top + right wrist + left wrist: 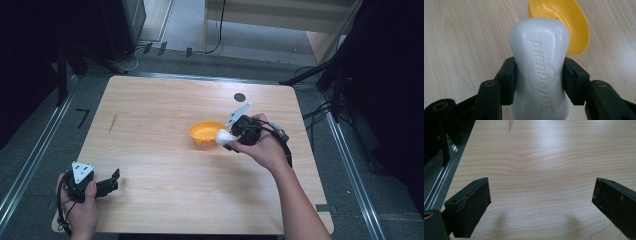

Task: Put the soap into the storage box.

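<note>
Counter [165, 200] bare between the left gripper [107, 184] fingers, spread wide, idle. Yellow dish [571, 25] sits just ahead of right gripper [539, 75] fingers, clamped on white soap bar [540, 62]. Centre over dish, lower, then release.

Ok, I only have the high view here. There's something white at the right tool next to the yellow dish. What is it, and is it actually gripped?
Observer: It's a white soap bar with raised lettering, and the right tool has its jaws pressed on the bar's two narrow sides.
Operator: Is the bar over the dish yet?
Observer: From the right gripper view, the yellow dish lies past the bar's far end; there the dish shows small holes inside.
Operator: And the left tool?
Observer: The left tool has its jaws wide apart, with bare wooden table between them.
</note>
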`<action>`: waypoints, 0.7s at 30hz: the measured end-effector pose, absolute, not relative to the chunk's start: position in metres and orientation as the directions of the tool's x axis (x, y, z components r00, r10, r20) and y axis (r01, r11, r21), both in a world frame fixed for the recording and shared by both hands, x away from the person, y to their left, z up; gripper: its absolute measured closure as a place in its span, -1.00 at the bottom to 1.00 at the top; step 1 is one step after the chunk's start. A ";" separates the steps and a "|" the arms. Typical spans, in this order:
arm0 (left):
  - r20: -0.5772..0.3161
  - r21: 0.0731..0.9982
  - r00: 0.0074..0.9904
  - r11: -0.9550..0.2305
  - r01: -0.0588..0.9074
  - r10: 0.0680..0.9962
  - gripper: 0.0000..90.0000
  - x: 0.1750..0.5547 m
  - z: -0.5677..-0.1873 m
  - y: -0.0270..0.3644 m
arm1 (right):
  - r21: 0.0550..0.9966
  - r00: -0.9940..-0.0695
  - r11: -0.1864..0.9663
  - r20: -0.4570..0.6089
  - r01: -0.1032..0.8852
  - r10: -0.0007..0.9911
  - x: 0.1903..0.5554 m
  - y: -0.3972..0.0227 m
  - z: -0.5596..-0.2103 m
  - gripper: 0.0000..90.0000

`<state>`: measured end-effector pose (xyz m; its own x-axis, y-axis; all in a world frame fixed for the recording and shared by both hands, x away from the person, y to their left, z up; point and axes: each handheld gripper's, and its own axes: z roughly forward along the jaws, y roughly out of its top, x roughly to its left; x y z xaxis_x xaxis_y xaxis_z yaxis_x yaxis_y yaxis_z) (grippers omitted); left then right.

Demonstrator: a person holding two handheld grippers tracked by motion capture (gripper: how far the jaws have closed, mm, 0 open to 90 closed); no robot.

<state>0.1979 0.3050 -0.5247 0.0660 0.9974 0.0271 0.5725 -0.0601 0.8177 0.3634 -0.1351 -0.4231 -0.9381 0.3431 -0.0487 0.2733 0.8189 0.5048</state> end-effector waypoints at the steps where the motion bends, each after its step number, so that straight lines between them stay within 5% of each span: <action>1: 0.027 0.818 0.066 -0.059 0.572 0.997 -0.95 0.198 -0.525 0.305 | 0.505 -0.939 0.819 -0.049 0.271 0.341 0.364 -0.134 -0.422 0.13; 21: 0.026 0.819 0.067 -0.060 0.571 0.997 -0.95 0.198 -0.525 0.305 | 0.471 -0.966 0.862 -0.073 0.188 0.250 0.387 -0.113 -0.410 0.13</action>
